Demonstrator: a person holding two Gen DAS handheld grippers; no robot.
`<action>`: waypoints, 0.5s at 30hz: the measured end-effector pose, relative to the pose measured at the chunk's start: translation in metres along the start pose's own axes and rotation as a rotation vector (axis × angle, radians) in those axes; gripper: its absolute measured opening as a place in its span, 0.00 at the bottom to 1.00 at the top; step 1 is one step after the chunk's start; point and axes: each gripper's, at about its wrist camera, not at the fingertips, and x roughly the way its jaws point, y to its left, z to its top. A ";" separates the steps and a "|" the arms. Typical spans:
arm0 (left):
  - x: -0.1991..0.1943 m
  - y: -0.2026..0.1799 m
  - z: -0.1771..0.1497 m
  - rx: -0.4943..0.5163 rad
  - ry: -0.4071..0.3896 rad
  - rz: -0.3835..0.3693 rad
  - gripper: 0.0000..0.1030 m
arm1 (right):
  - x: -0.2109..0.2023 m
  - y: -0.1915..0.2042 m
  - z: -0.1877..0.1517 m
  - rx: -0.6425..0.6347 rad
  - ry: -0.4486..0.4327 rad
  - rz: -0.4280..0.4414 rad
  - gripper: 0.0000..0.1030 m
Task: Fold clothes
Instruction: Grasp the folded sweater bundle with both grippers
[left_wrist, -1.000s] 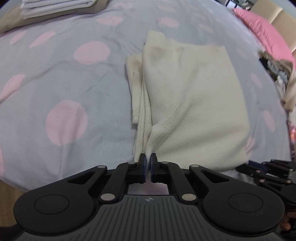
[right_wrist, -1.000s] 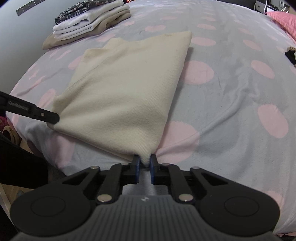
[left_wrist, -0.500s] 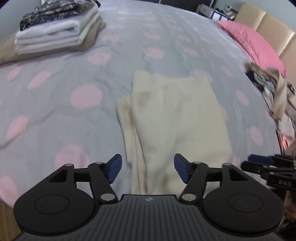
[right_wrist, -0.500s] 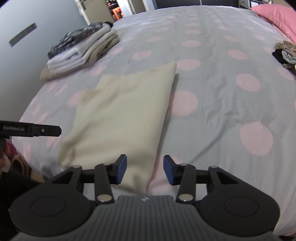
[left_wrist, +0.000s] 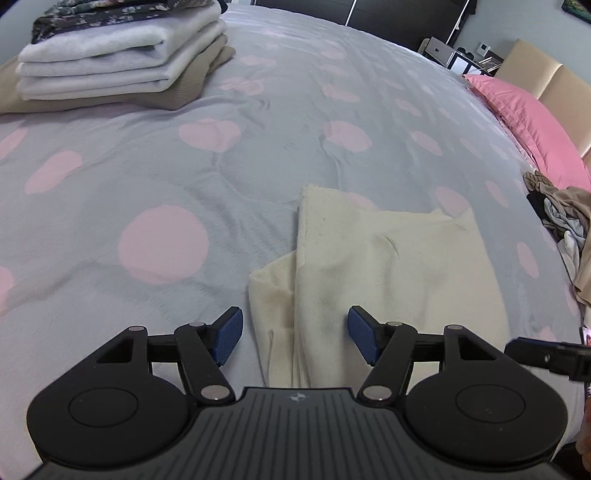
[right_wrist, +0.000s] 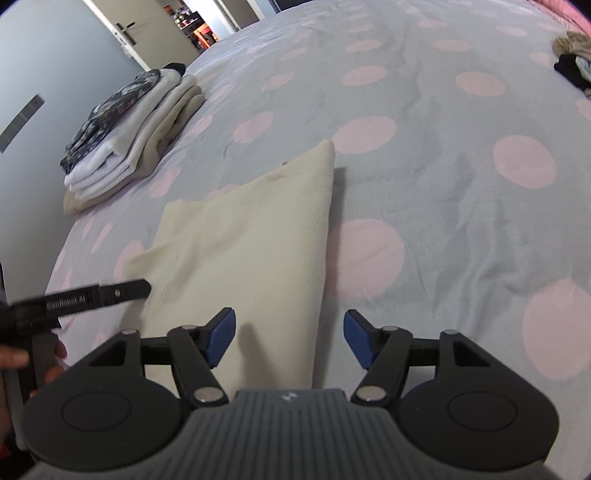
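In the left wrist view, the left black gripper with blue pads (left_wrist: 294, 339) is wide open and holds nothing. Its 2 fingers stand apart above the near edge of the folded cream knitted garment (left_wrist: 384, 273). This garment lies flat on the grey bedcover with pink dots (left_wrist: 162, 184), and a narrower layer of the same cloth comes out on its left side. At the far left corner of the bed there is a stack of folded white, beige and dark patterned clothes (left_wrist: 118, 62). A pink pillow (left_wrist: 532, 129) lies at the far right, and a pile of unfolded clothes (left_wrist: 557, 218) is near the right edge. The tip of the right black gripper (left_wrist: 546, 356) shows at the right border.

In the right wrist view, the right gripper (right_wrist: 289, 339) is also wide open and empty, above the near right part of the garment (right_wrist: 251, 251). The left gripper's finger (right_wrist: 96, 297) comes in from the left, over the garment's left edge. The stack (right_wrist: 129, 133) lies farther behind at the left.
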 end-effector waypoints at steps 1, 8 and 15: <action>0.003 0.002 0.001 -0.008 -0.004 -0.012 0.59 | 0.005 -0.002 0.003 0.006 0.001 0.000 0.66; 0.018 0.016 0.003 -0.055 -0.036 -0.086 0.55 | 0.035 -0.017 0.020 0.037 0.005 0.068 0.64; 0.019 0.015 0.002 -0.034 -0.077 -0.130 0.26 | 0.051 -0.019 0.029 0.040 0.000 0.111 0.33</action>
